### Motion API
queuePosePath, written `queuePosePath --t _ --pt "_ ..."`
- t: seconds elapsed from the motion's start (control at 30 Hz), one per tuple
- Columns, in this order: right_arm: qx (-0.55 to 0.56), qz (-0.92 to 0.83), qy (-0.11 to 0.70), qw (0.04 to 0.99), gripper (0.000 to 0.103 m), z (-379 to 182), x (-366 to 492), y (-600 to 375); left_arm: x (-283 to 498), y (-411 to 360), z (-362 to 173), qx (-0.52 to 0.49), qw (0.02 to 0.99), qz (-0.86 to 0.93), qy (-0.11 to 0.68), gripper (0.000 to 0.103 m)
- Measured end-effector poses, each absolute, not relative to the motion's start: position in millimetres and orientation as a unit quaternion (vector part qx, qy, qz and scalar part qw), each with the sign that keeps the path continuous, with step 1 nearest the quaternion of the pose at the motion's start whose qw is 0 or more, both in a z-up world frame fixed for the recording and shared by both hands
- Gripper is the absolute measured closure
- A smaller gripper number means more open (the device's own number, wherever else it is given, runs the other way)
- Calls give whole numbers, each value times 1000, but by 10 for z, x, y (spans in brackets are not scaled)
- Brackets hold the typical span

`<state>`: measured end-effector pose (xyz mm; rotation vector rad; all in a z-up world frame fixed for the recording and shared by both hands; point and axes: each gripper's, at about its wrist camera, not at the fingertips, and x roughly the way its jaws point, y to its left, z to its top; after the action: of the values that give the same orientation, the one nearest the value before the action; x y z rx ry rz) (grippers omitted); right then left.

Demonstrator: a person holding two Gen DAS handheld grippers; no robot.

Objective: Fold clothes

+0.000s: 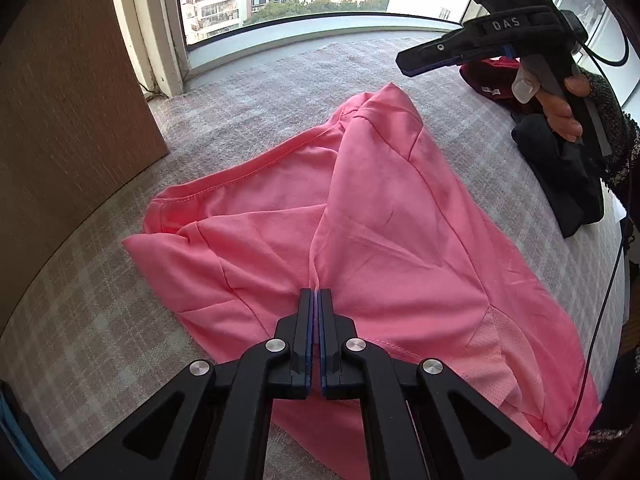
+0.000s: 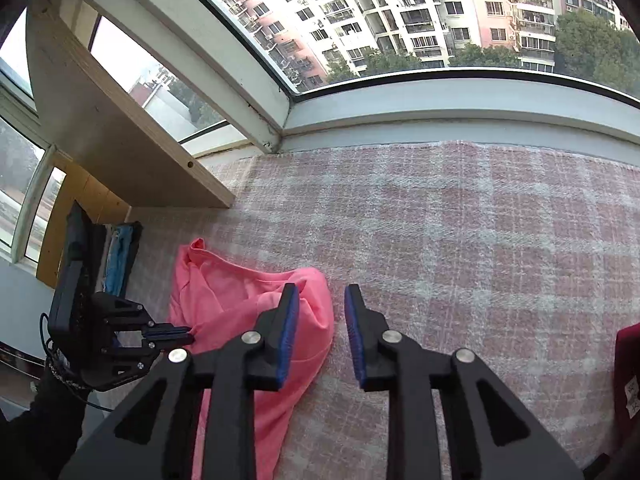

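A pink shirt (image 1: pixel 384 216) lies crumpled on the plaid cloth (image 1: pixel 100 300), partly doubled over with a ridge running up its middle. My left gripper (image 1: pixel 317 292) is shut on that ridge of pink fabric near the shirt's lower part. In the right wrist view the same left gripper (image 2: pixel 188 336) pinches the pink shirt (image 2: pixel 236 300) at its left edge. My right gripper (image 2: pixel 322 300) is open and held above the plaid cloth (image 2: pixel 460 240), nothing between its blue pads; the shirt's rounded end lies under its left finger. In the left wrist view the right gripper (image 1: pixel 404 64) hovers high at the upper right.
A wooden panel (image 1: pixel 68 112) stands at the left by the window frame (image 2: pixel 264 120). Dark red clothing (image 1: pixel 492 80) and a black garment (image 1: pixel 560 176) lie at the right, where a hand (image 1: pixel 560 112) and cable (image 1: pixel 600 320) show. Folded blue clothing (image 2: pixel 120 256) sits by the panel.
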<state>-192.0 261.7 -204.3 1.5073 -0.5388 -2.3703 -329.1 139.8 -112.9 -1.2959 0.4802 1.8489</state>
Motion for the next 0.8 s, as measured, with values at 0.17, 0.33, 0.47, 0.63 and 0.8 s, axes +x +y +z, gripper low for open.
queuePosePath --t 0.17,0.33,0.47,0.63,0.8 --pt "535 -815 -170 141 65 -2135 -1768 2517 -3484 1534 -776 -487 429 743 162 91" --pt "538 -812 -181 135 65 -2192 -1694 2553 -3583 2309 -615 -454 494 710 212 83" --pt "537 -812 -183 135 65 -2192 -1550 2611 -3655 2847 -780 -465 513 672 262 83" --pt "536 -812 -186 136 65 -2192 -1371 2683 -3690 3084 -918 -485 521 638 294 94" --pt "543 -806 -185 143 65 -2273 -1304 2636 -3692 2951 -851 -490 520 641 281 103"
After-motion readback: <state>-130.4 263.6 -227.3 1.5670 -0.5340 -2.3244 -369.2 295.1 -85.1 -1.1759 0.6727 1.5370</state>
